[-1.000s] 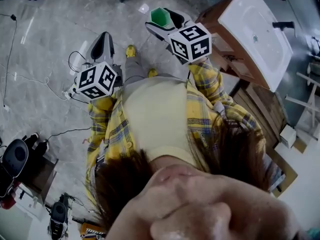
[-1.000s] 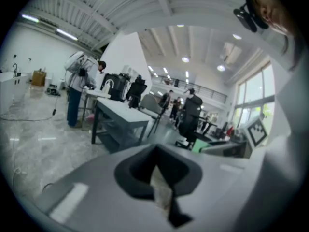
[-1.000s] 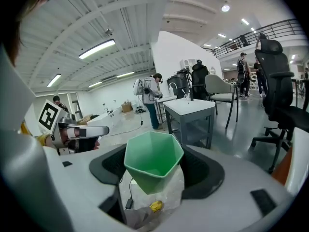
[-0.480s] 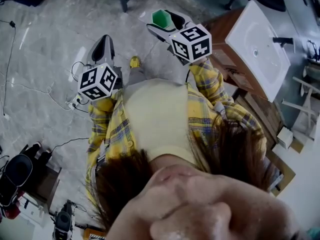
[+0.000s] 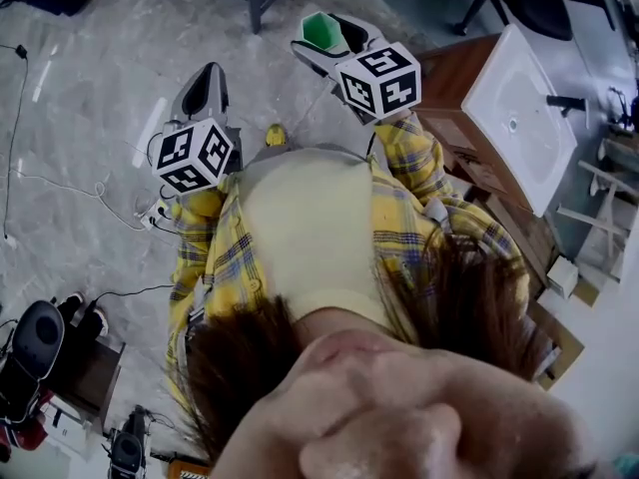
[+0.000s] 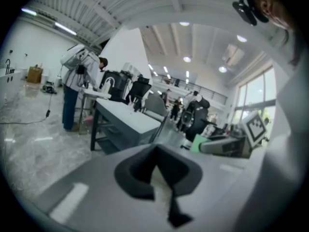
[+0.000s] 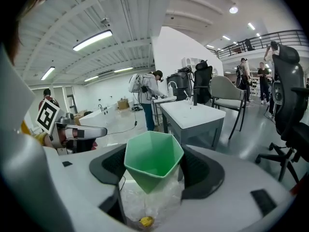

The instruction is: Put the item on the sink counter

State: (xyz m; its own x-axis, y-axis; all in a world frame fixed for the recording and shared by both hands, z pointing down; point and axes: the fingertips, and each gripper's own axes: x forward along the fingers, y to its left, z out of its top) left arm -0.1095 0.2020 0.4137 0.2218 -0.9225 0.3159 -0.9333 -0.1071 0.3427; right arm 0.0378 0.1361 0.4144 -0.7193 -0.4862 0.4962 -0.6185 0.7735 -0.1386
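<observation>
We look steeply down on a wide grey marbled floor strewn with cables. A person in a yellow plaid shirt stands on it and fills the middle of the head view.

To the right stands the sink surface, a white top with a basin and a dark tap, set on a brown wooden cabinet. Its top looks bare as far as we can see.

The person holds out two tools, each bearing a cube with square markers. The left tongs point at the floor on the left side. In the left gripper view the left tongs have their dark pads pressed together with nothing between them.

The right tongs reach further from the body. In the right gripper view the right tongs are part way open, with their dark pads clamped on either side of a green cup.

The green cup is small, with an angular rim and walls that taper to a narrow base. It is carried in the air over the floor, not yet above the sink surface. Its long axis runs along the tongs, with the open mouth facing away from the person.

We judge that the coming move turns on one relation. The sink surface lies to the right of the cup and well apart from it. The right hand is the nearer one and already holds the cup, so the carry goes rightward.
</observation>
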